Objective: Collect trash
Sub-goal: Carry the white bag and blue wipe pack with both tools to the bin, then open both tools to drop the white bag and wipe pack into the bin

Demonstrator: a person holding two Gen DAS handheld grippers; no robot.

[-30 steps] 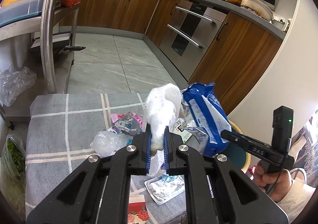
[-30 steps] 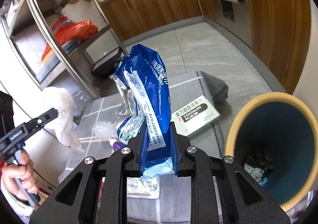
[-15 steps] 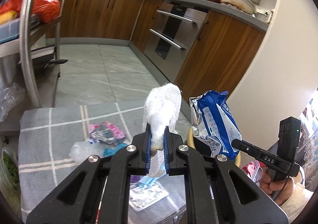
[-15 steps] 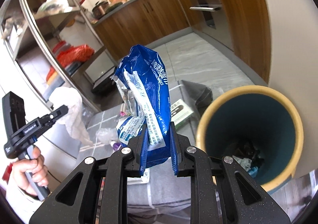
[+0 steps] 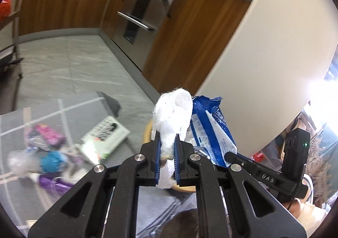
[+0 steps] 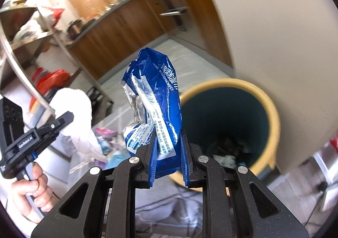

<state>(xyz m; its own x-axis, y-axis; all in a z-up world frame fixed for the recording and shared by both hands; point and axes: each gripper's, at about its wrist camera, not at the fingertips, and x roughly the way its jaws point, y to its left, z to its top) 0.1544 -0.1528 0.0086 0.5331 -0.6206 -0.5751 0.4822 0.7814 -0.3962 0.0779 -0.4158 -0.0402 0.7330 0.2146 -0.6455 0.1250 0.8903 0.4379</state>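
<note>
Right wrist view: right gripper [image 6: 168, 162] clamped on a crumpled blue wipes packet [image 6: 157, 109], upright, just left of the yellow-rimmed bin [image 6: 272, 115]. Left wrist view: left gripper [image 5: 166, 156] pinched tight on a white tissue wad [image 5: 173, 111], touching the packet, bin rim behind; more litter and a white box [image 5: 104, 140] on grey cloth [image 5: 27, 200] left of the bin.
</note>
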